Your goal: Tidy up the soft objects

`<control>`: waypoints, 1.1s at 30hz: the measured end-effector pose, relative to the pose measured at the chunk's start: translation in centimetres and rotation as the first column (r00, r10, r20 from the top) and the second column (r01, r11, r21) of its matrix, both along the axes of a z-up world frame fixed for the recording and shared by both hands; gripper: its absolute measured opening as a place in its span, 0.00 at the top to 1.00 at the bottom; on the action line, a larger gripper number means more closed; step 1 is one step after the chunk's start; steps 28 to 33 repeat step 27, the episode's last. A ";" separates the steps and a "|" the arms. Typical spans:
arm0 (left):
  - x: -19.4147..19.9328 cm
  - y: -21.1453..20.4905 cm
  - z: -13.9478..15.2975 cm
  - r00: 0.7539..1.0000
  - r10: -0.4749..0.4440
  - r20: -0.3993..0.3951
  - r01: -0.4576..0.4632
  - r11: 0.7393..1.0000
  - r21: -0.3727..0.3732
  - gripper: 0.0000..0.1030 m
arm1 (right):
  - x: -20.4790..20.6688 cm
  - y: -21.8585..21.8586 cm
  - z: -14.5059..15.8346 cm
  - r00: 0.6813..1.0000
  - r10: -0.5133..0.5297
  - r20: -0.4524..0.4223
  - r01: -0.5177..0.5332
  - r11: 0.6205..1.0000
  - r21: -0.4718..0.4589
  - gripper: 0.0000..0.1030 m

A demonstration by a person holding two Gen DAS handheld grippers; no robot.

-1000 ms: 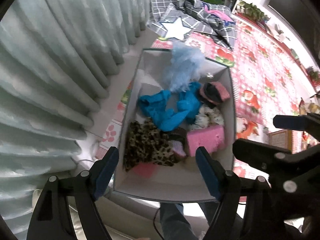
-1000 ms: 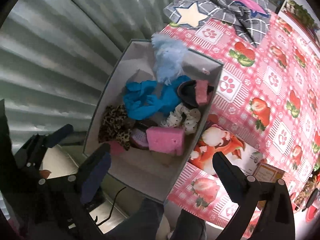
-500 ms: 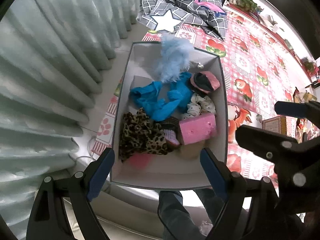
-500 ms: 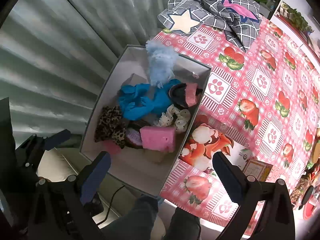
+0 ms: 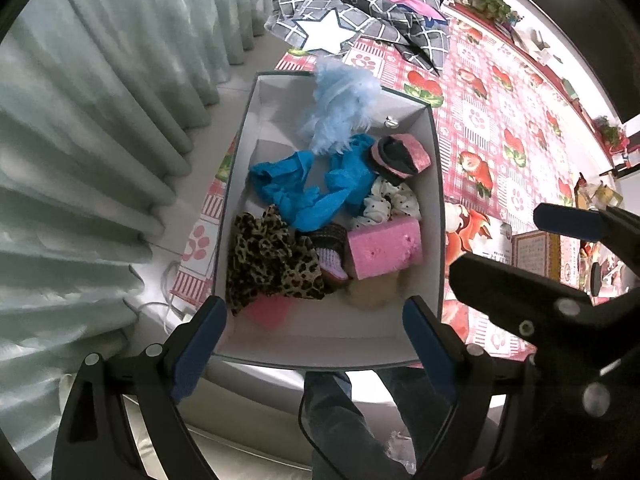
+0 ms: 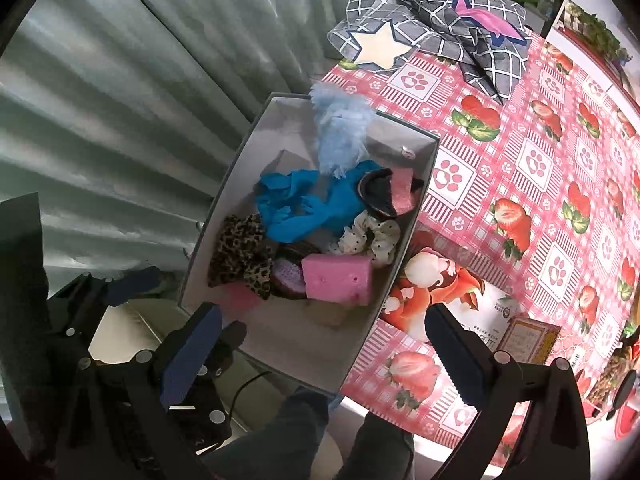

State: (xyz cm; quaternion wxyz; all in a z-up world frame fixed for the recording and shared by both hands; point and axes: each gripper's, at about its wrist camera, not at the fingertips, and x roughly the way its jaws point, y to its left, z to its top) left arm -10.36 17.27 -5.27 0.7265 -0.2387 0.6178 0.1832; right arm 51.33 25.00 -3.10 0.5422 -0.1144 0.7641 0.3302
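A white box [image 5: 320,340] [image 6: 296,344] holds soft things: a pink sponge [image 5: 384,246] [image 6: 336,278], a leopard-print cloth [image 5: 268,260] [image 6: 240,252], a blue cloth [image 5: 312,192] [image 6: 304,208], a pale blue fluffy piece [image 5: 340,100] [image 6: 340,128], a polka-dot scrunchie [image 5: 392,200] [image 6: 372,240] and a black-and-pink item [image 5: 400,154] [image 6: 388,192]. My left gripper [image 5: 312,312] points down over the box's near end; its jaws are opening with nothing between them. My right gripper [image 6: 324,316] hangs open and empty above the box's near right corner.
The box sits at the edge of a strawberry-print tablecloth [image 6: 540,160], next to a grey-green curtain [image 5: 100,120]. A grey checked cloth with a white star [image 5: 360,12] [image 6: 432,40] lies beyond the box. A small yellow carton [image 6: 532,336] stands right of it. A person's jeans [image 5: 340,420] show below.
The left jaws have spread a little wider. Both views have shifted slightly over the box. The things in the box lie as before.
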 end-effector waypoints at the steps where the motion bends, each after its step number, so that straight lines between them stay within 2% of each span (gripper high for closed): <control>1: -0.1 0.1 0.1 1.000 0.003 0.004 -0.003 1.000 0.000 0.11 | 0.0 0.0 0.1 1.000 0.001 0.003 -0.001 1.000 0.000 0.01; 14: 0.0 0.3 1.4 0.999 -0.024 0.034 0.022 0.999 0.037 0.11 | -0.2 0.5 1.3 1.000 0.005 0.019 -0.005 1.000 0.012 0.01; 23: -1.2 1.5 0.9 0.999 0.045 0.018 -0.045 0.998 0.034 0.10 | -0.9 0.8 1.2 1.000 0.012 0.005 -0.012 1.000 0.017 0.01; 27: -1.4 1.4 2.0 0.992 0.029 0.121 -0.035 0.998 0.048 0.10 | -0.5 0.2 1.2 1.000 -0.027 -0.011 0.027 0.999 0.035 0.01; 33: -1.4 1.4 2.0 0.992 0.029 0.121 -0.035 0.998 0.048 0.10 | -0.5 0.2 1.2 1.000 -0.027 -0.011 0.027 0.999 0.035 0.01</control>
